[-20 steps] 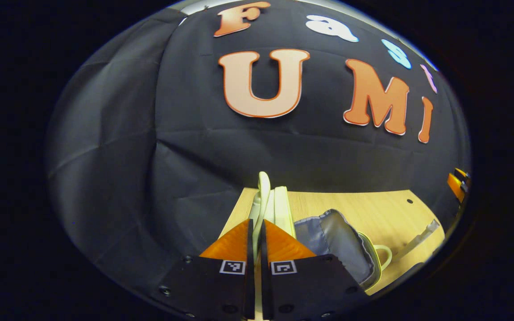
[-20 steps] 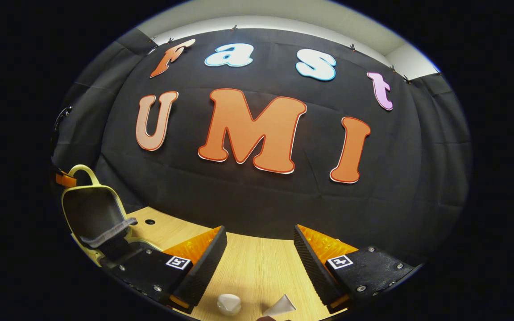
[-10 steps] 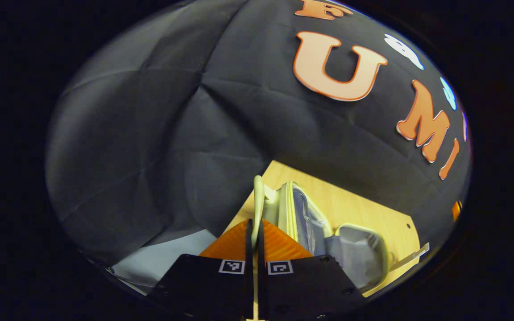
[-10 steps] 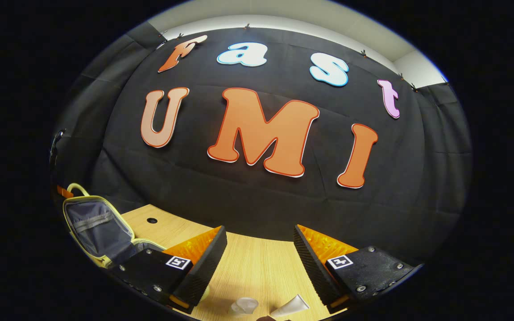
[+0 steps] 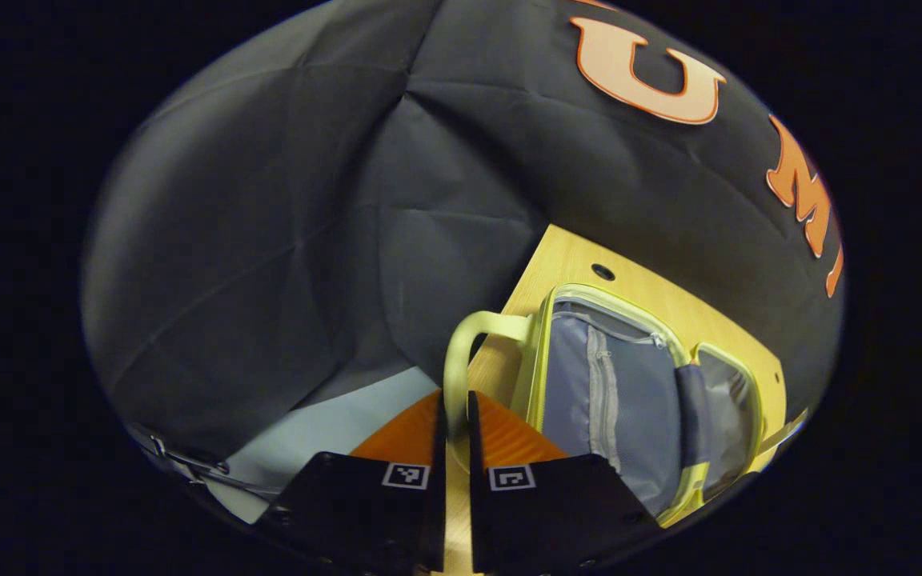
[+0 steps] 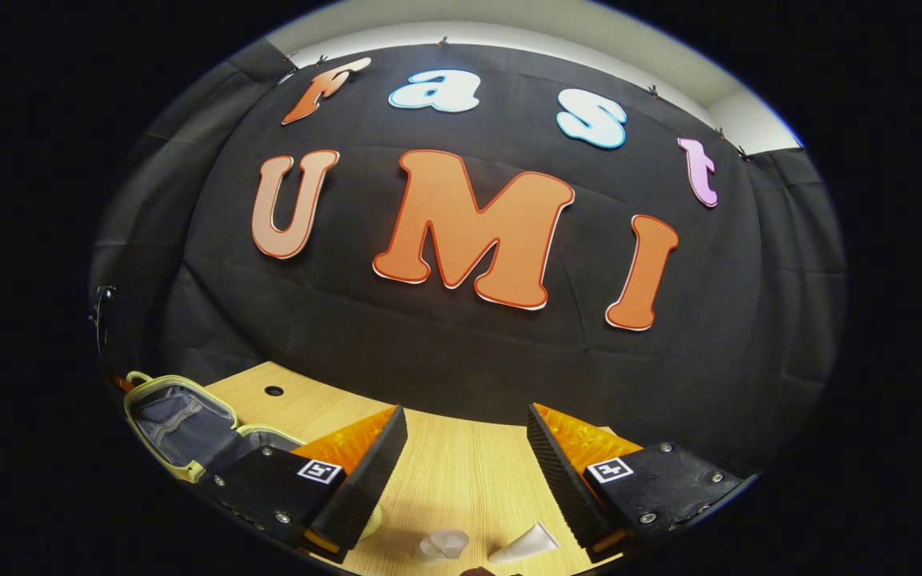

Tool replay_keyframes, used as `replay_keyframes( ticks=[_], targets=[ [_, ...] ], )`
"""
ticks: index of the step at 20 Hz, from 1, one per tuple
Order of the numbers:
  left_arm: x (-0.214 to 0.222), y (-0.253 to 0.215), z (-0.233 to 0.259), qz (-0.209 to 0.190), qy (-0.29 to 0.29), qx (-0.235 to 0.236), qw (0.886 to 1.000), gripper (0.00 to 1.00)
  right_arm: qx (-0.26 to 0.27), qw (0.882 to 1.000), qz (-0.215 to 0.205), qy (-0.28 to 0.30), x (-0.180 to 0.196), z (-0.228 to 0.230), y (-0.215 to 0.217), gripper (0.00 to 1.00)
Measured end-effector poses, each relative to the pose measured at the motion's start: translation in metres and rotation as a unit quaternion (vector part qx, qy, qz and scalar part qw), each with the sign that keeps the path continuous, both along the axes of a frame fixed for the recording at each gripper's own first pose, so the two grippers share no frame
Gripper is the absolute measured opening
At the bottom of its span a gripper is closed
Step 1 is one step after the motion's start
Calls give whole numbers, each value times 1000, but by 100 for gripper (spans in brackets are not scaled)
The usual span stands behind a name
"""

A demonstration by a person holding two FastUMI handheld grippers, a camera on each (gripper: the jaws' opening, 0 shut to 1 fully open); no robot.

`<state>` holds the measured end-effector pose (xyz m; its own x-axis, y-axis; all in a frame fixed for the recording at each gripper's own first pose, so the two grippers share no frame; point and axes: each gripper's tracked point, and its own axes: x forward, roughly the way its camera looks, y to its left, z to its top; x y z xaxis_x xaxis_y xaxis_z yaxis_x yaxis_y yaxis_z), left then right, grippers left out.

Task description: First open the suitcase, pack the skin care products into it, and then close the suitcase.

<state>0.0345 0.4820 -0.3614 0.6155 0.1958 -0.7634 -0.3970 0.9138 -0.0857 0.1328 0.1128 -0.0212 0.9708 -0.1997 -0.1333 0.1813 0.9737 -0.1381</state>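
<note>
The pale yellow-green suitcase (image 5: 613, 392) lies wide open on the wooden table, its grey zipped lining facing up. My left gripper (image 5: 453, 404) is shut on the suitcase's looped handle (image 5: 454, 360) at the lid's outer edge. In the right gripper view the open suitcase (image 6: 181, 416) sits at the far left. My right gripper (image 6: 467, 420) hangs open over the table with nothing between its fingers. Just below it lie a small clear jar (image 6: 443, 544) and a white tube (image 6: 525, 544). A yellowish item (image 6: 370, 522) peeks out under the left finger.
The wooden table (image 6: 461, 480) runs back to the black cloth wall. A round cable hole (image 6: 274, 391) sits behind the suitcase. Past the table's edge in the left gripper view is pale floor (image 5: 333, 432).
The lid has swung from upright down and outward to lie open, my left gripper following with the handle. The right gripper has hardly moved.
</note>
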Motion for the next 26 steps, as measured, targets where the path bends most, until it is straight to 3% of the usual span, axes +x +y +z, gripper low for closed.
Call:
replay_keyframes(
  ticks=[1,3,4,6,7,10,11,12,16,20,26],
  targets=[
    [1,2,2,2,0,18,1000,16,2,1000,-2,1,-1,-1,-3,95],
    [9,-9,11,-5,-19,32,999,31,4,1000,-6,3,-5,-5,-11,96],
    [10,-14,16,-11,-26,39,999,50,6,1000,-6,3,-7,-6,-14,95],
    [11,-29,37,-33,-42,63,997,70,7,1000,-9,2,-13,-8,-23,95],
    [14,-45,53,-53,-58,68,995,68,9,1000,-10,1,-14,-8,-27,96],
    [25,-110,93,-125,-111,66,984,84,11,1000,-7,7,-22,-17,-41,95],
    [30,-128,101,-138,-125,75,980,86,12,1000,-5,9,-24,-19,-45,96],
    [31,-148,109,-147,-135,77,977,95,14,1000,-2,10,-26,-19,-49,96],
    [40,-240,147,-186,-177,48,965,98,22,1000,5,10,-36,-24,-70,96],
    [46,-304,172,-231,-201,79,949,96,23,1000,11,13,-45,-31,-91,95],
    [49,-400,185,-287,-223,70,929,98,33,999,22,29,-60,-54,-112,96]
  ],
)
